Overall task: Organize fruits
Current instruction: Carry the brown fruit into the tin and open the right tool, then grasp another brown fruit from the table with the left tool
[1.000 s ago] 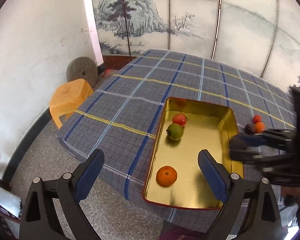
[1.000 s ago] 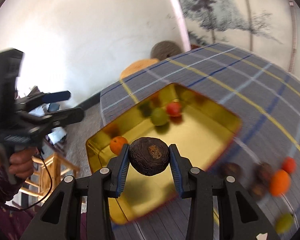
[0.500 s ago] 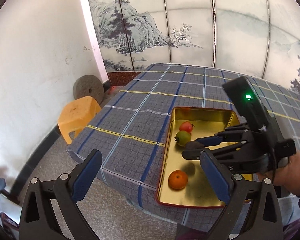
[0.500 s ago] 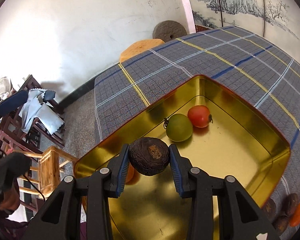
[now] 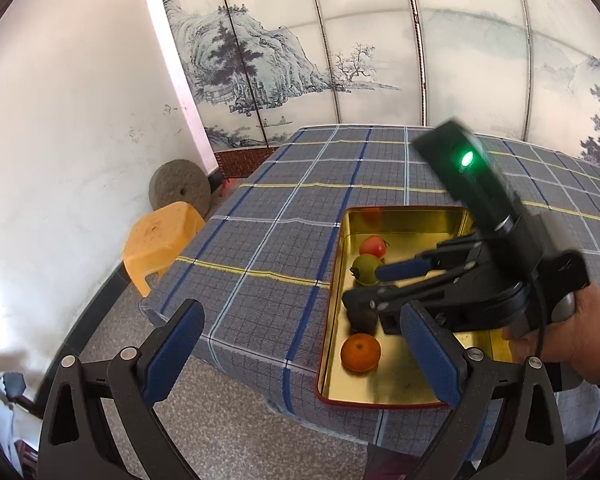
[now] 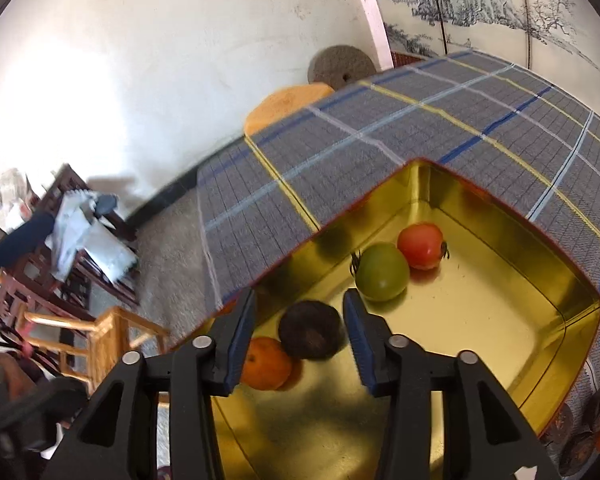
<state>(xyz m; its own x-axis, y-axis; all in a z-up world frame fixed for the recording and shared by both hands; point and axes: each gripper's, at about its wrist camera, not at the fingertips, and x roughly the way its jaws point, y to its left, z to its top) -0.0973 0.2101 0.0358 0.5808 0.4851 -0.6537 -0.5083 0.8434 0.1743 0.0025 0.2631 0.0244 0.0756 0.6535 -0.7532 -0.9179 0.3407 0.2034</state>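
Observation:
A gold tray (image 6: pixel 500 320) (image 5: pixel 404 220) lies on the plaid table. In it are a red tomato (image 6: pixel 421 245) (image 5: pixel 373 245), a green fruit (image 6: pixel 382 271) (image 5: pixel 365 269), an orange (image 6: pixel 265 363) (image 5: pixel 360 352) and a dark wrinkled fruit (image 6: pixel 311 335) (image 5: pixel 362 319). My right gripper (image 6: pixel 300 332) is open, its fingers either side of the dark fruit, which rests on the tray floor beside the orange. It also shows in the left wrist view (image 5: pixel 364 292). My left gripper (image 5: pixel 304 356) is open and empty, off the table's near edge.
Several dark and orange fruits (image 6: pixel 592 424) lie on the cloth beside the tray. An orange plastic stool (image 5: pixel 160 240) and a round millstone (image 5: pixel 179 190) stand by the wall. Wooden chairs with cloths (image 6: pixel 72 264) stand on the floor at left.
My right gripper has lowered into the tray and opened, letting go of the dark fruit, which now lies beside the orange. My left gripper has drawn back and tilted upward.

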